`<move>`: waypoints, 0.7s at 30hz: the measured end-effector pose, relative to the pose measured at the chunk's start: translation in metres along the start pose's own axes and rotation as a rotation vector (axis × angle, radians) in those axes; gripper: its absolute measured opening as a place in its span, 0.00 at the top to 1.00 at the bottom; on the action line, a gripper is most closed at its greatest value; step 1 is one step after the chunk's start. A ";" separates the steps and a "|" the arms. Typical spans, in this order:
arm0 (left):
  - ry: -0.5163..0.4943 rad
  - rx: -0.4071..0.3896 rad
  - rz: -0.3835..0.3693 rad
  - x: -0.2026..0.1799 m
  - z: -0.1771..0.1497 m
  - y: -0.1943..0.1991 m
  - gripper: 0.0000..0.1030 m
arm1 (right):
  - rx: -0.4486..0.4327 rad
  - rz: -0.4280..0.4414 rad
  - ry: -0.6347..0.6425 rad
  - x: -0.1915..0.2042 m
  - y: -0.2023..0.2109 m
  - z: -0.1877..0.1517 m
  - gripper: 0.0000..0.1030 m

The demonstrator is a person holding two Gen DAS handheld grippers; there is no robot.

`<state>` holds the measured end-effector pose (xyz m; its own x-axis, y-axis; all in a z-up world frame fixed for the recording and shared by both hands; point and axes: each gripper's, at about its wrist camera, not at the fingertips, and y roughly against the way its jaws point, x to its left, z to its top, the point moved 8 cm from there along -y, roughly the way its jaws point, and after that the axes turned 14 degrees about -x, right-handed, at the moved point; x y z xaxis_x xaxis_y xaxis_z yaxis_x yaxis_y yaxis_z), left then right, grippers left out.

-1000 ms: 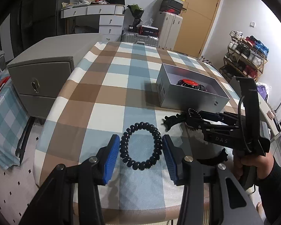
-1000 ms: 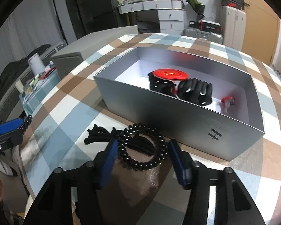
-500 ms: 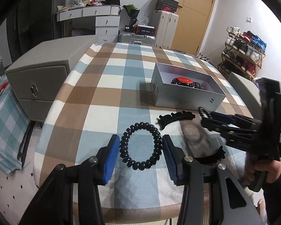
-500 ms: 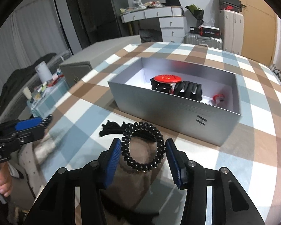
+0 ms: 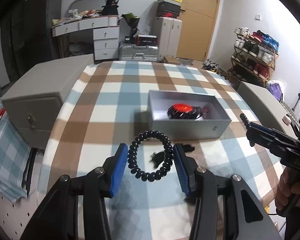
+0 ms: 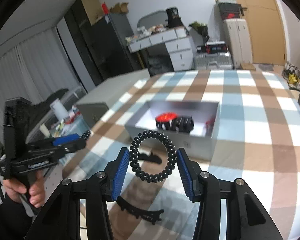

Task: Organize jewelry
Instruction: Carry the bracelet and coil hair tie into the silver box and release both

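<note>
My left gripper (image 5: 151,165) is shut on a black spiral hair tie (image 5: 134,160) and holds it above the checked tablecloth, short of the grey box (image 5: 190,128). My right gripper (image 6: 153,165) is shut on a second black spiral hair tie (image 6: 171,156), also lifted, in front of the grey box (image 6: 170,140). The box holds a red disc (image 5: 180,107) and black hair pieces (image 6: 182,123). A black hair claw (image 6: 151,157) lies on the cloth before the box. Another black claw (image 6: 140,210) lies under my right gripper.
A grey cabinet (image 5: 35,100) stands at the table's left side. A second grey cabinet (image 5: 260,104) stands to the right. A shoe rack (image 5: 254,56), suitcases (image 5: 138,50) and white drawers (image 5: 104,40) stand beyond the table's far edge.
Both grippers have lifted away from the cloth, each with its hair tie. The right gripper has pulled back from the box; the claws stay on the table.
</note>
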<state>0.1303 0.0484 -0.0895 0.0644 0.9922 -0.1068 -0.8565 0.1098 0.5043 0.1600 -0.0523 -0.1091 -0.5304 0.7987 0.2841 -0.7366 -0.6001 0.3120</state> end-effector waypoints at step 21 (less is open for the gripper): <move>-0.022 -0.002 -0.148 -0.035 0.056 -0.065 0.60 | -0.071 -0.032 0.004 -0.030 -0.032 0.052 0.54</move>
<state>0.2119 0.0099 -0.0709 0.2014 0.9662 -0.1609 -0.8381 0.2550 0.4823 0.2213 -0.0590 -0.0807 -0.5073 0.8180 0.2712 -0.7812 -0.5694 0.2561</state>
